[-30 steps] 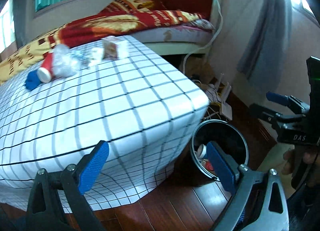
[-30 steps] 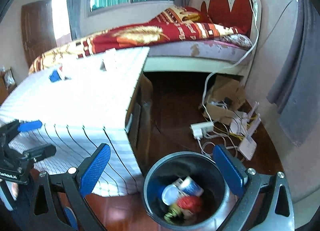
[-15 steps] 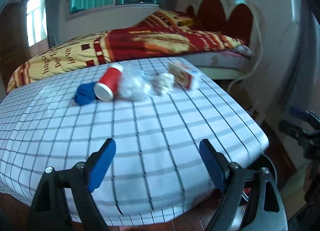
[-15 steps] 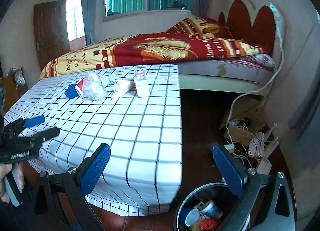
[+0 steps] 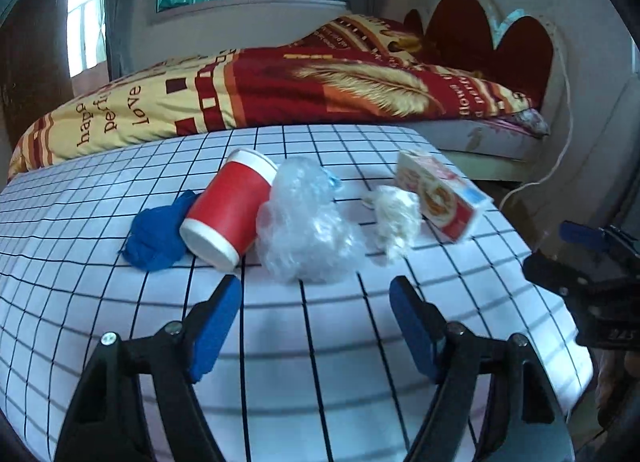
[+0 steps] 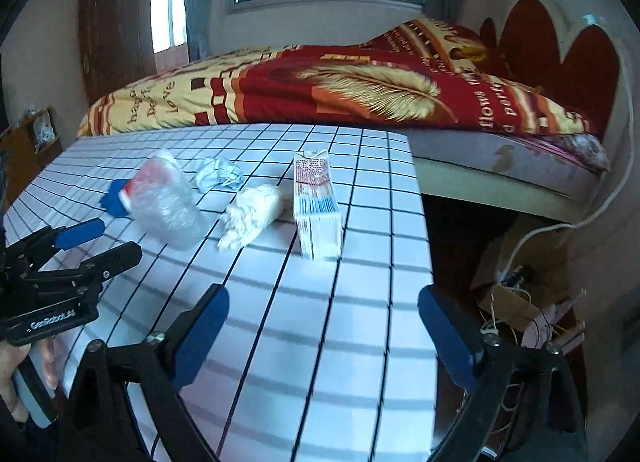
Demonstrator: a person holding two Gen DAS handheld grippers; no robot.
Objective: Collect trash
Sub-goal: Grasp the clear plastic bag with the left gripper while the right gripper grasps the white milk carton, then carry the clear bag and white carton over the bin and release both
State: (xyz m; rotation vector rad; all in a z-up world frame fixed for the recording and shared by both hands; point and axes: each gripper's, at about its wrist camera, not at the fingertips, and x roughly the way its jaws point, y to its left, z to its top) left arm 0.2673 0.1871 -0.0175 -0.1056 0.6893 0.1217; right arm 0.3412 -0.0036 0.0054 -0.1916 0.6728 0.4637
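Both claws spread, empty — left claw (image 5: 316, 326) body reads "GeeRoboot.AI", bedspread (image 5: 248, 98) "love"

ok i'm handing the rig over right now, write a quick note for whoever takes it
Left tongs: open, empty, above the near part of the checked table, pointing at the clear plastic bag.
Right tongs: open, empty, near the table's right edge, in line with the carton.
Trash on the table, none of it held: blue cloth wad, red cup on its side, clear plastic bag, white crumpled tissue, carton, and a small crumpled wrapper behind the bag.
Left to do: pick up all six pieces. No bin shows in either view now.
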